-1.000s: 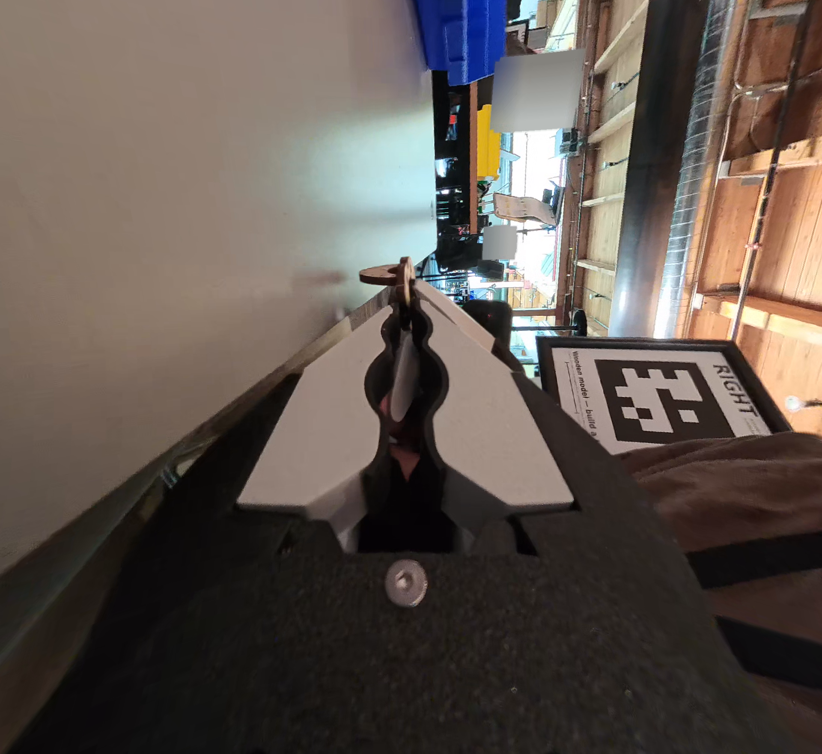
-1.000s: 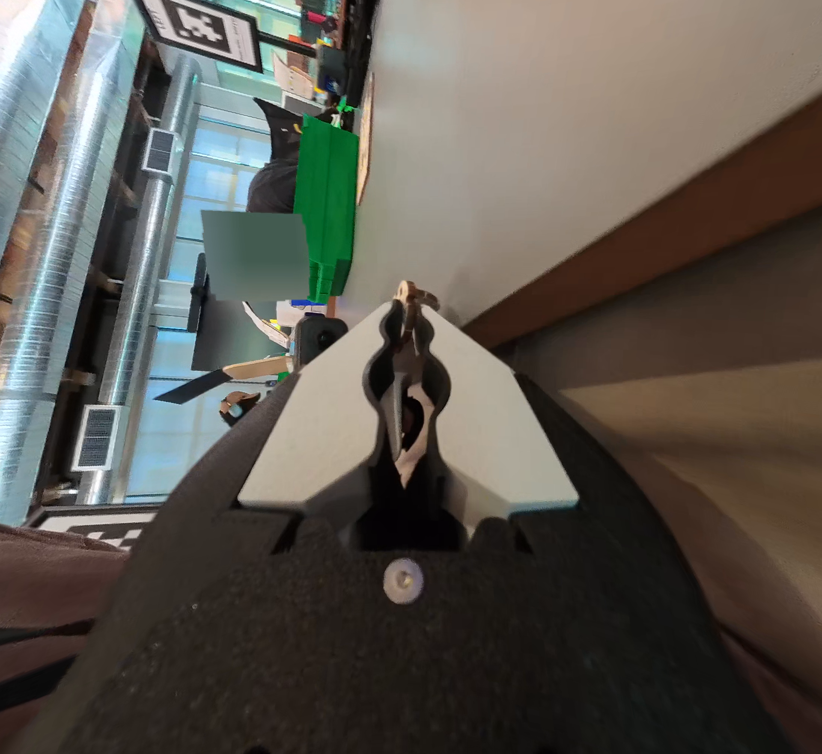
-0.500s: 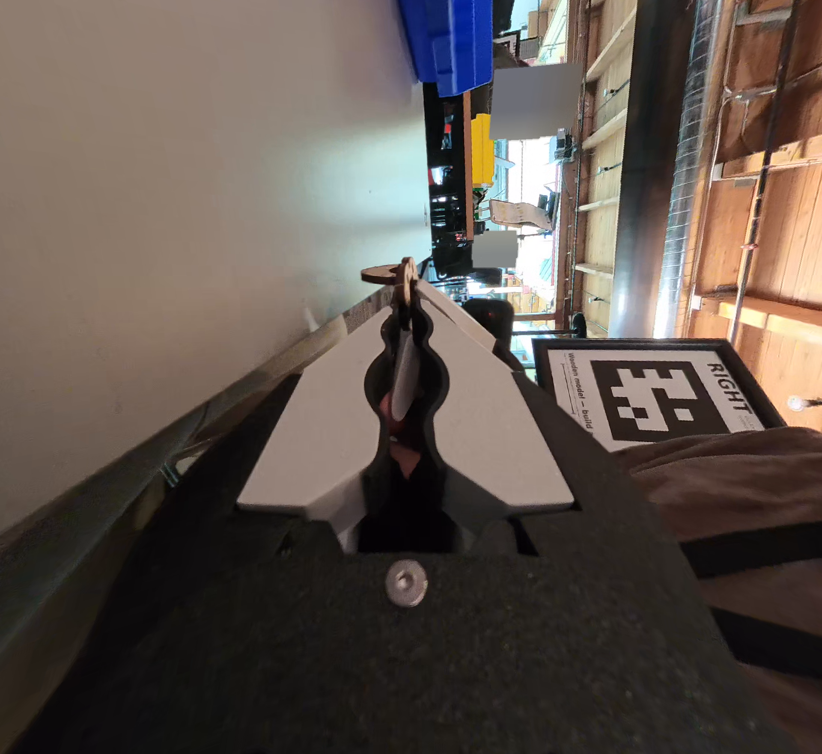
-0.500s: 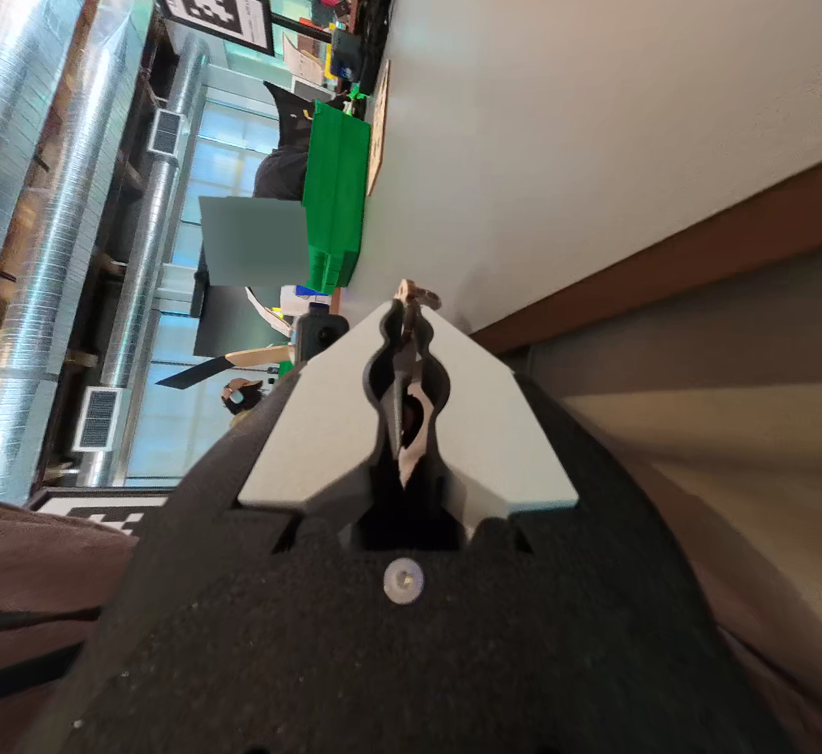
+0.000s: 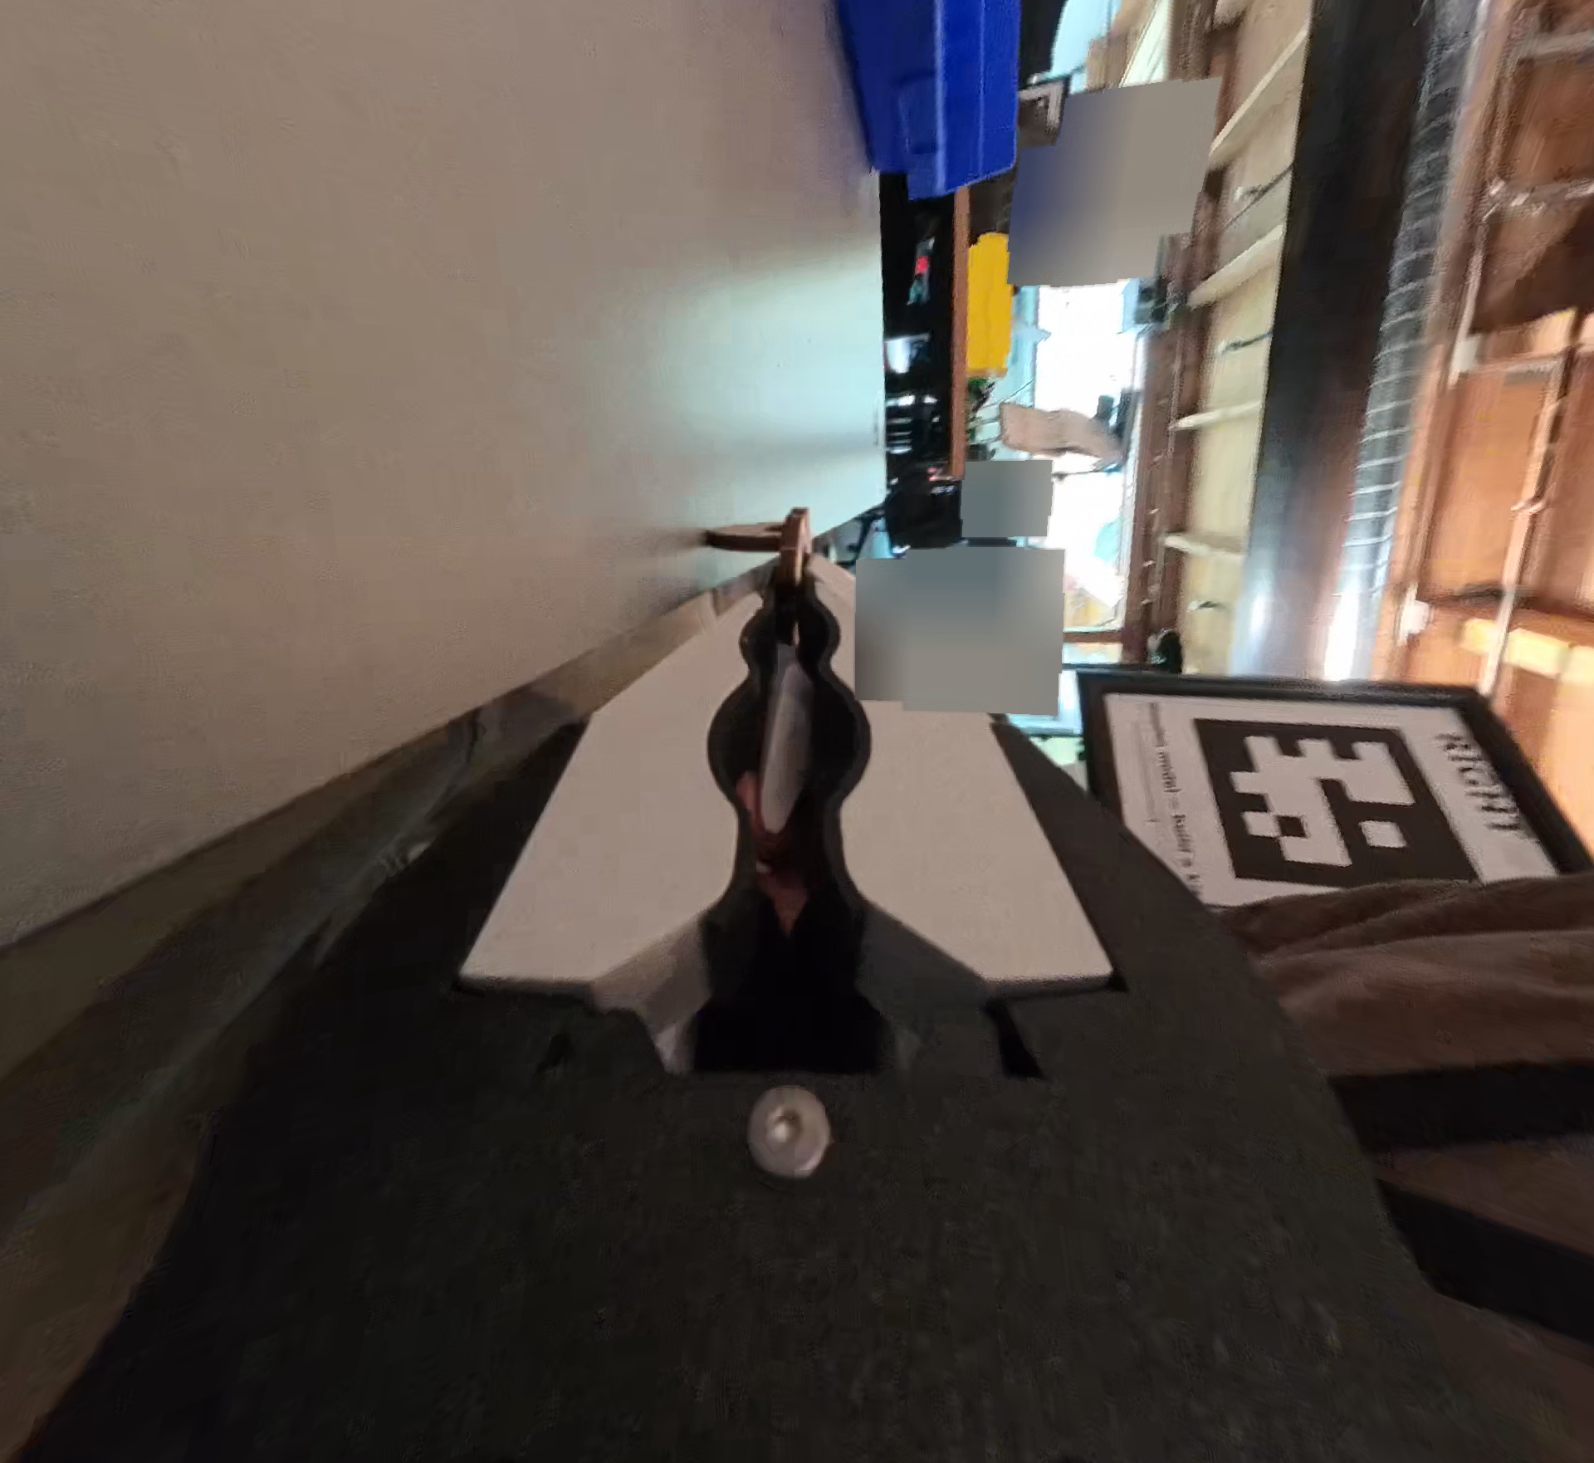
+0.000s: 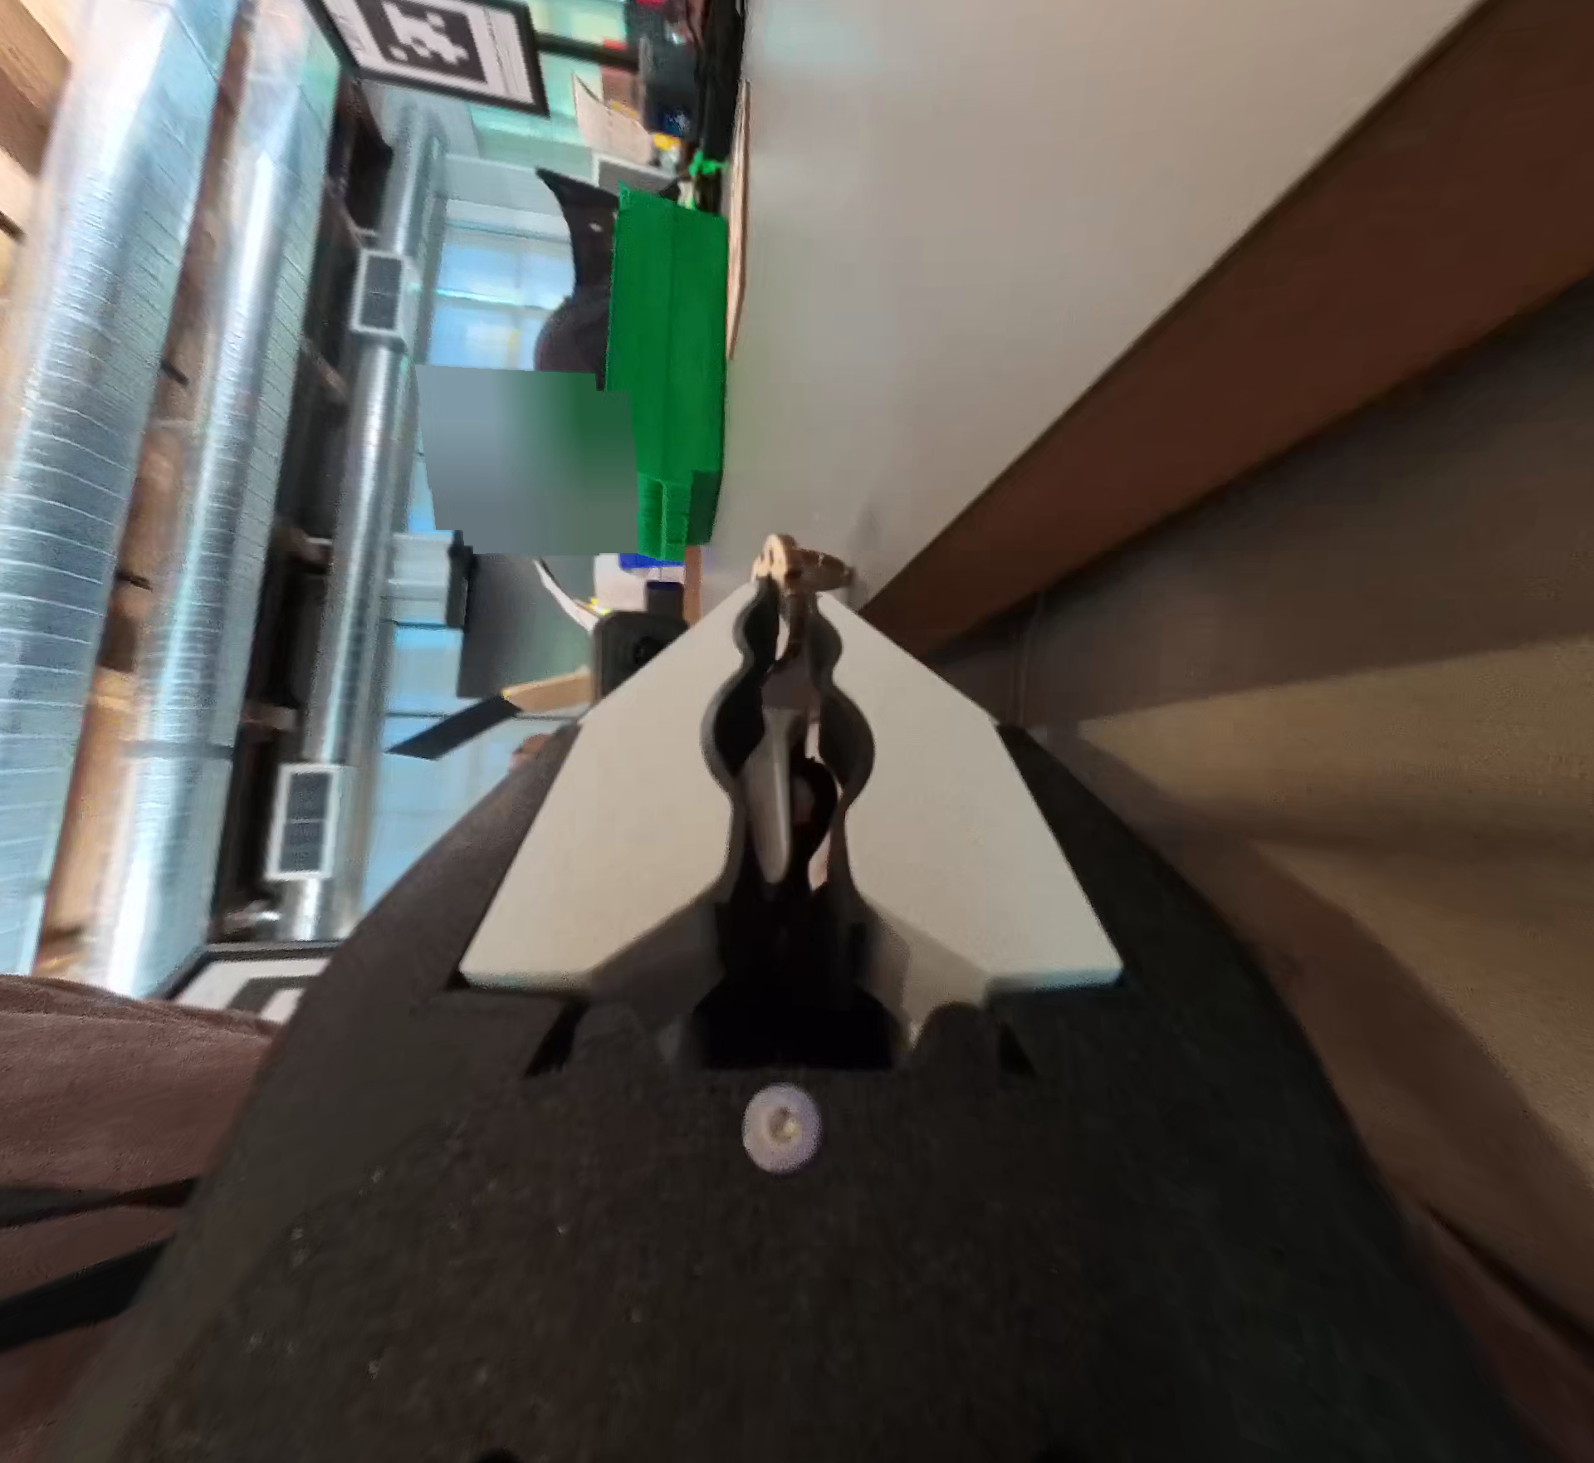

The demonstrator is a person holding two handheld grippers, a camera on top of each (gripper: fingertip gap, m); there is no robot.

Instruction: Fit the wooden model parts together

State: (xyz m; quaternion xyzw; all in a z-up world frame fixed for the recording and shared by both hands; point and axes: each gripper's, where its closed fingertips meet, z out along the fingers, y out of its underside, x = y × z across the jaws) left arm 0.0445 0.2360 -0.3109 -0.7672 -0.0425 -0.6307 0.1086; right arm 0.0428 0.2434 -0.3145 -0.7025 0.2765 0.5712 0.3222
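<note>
Above a smooth pale table [image 5: 388, 300], both views rolled sideways, the left gripper [image 5: 793, 572] pinches thin brown wooden parts [image 5: 763, 540] at its tips: one flat rounded tab crossing another. The right gripper [image 6: 789, 585], with matte grey wedge-shaped fingers [image 6: 621, 826], is likewise clamped on a small rounded wooden piece [image 6: 798, 563]. A ribbed green bin [image 6: 668, 369] and a glossy blue bin [image 5: 940, 24] sit farther along the table.

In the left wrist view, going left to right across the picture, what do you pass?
White tabletop → small wooden model part pinched at the left gripper tips → blue bin → framed black-and-white marker sign → wooden ceiling beams.
</note>
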